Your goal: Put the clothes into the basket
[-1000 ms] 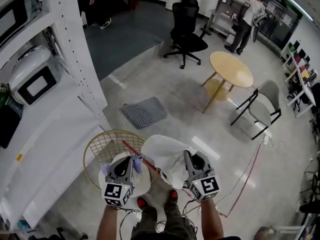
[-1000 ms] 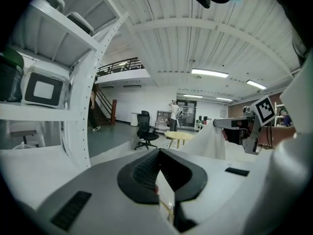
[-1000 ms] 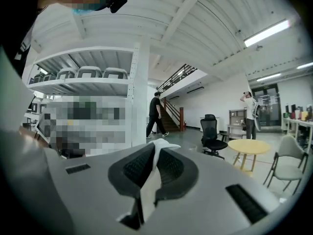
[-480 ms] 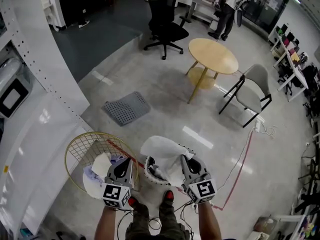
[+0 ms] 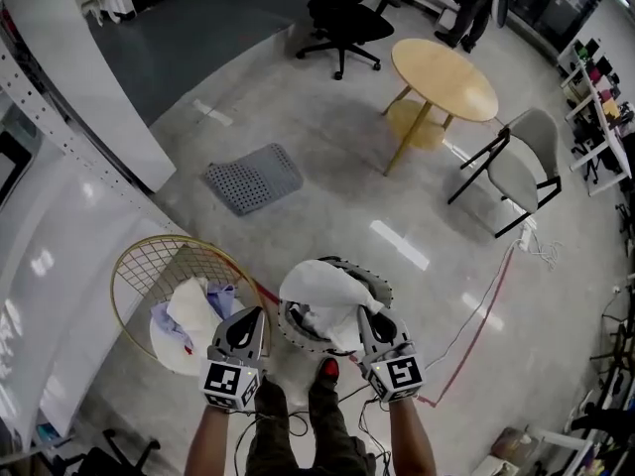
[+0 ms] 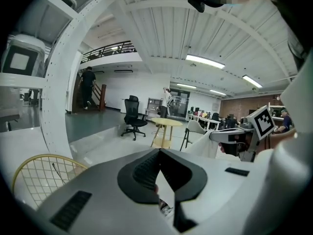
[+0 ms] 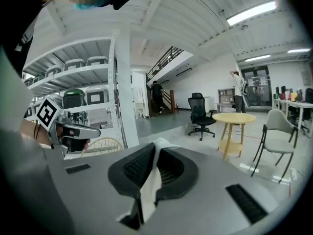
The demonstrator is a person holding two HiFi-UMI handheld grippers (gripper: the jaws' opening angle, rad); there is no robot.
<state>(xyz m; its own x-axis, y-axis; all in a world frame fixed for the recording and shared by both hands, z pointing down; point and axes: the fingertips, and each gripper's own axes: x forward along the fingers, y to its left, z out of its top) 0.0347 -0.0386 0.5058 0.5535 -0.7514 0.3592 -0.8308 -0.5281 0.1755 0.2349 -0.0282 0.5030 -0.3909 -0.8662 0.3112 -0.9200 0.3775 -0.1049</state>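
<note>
A gold wire basket (image 5: 134, 266) stands on the floor at the left, with white and purple clothes (image 5: 193, 310) lying in it. My left gripper (image 5: 250, 312) hangs just right of its rim. Its jaws meet at the tips (image 6: 159, 153), and a white sliver shows behind them that I cannot identify. My right gripper (image 5: 372, 312) is shut on a white garment (image 5: 322, 291), with a fold clamped between the pads (image 7: 154, 148). The garment drapes over a dark round hamper (image 5: 294, 336) in front of my feet.
A tall white rack (image 5: 60, 167) runs along the left. A grey mat (image 5: 255, 178) lies on the floor beyond the basket. Further off are a round wooden table (image 5: 444, 65), a grey chair (image 5: 516, 172) and a black office chair (image 5: 342, 13). A red cable (image 5: 476, 335) runs at right.
Both grippers have sunk lower. The left one has come off the pile in the gold basket, leaving the white and purple clothes lying there. The white garment has come down over the dark hamper.
</note>
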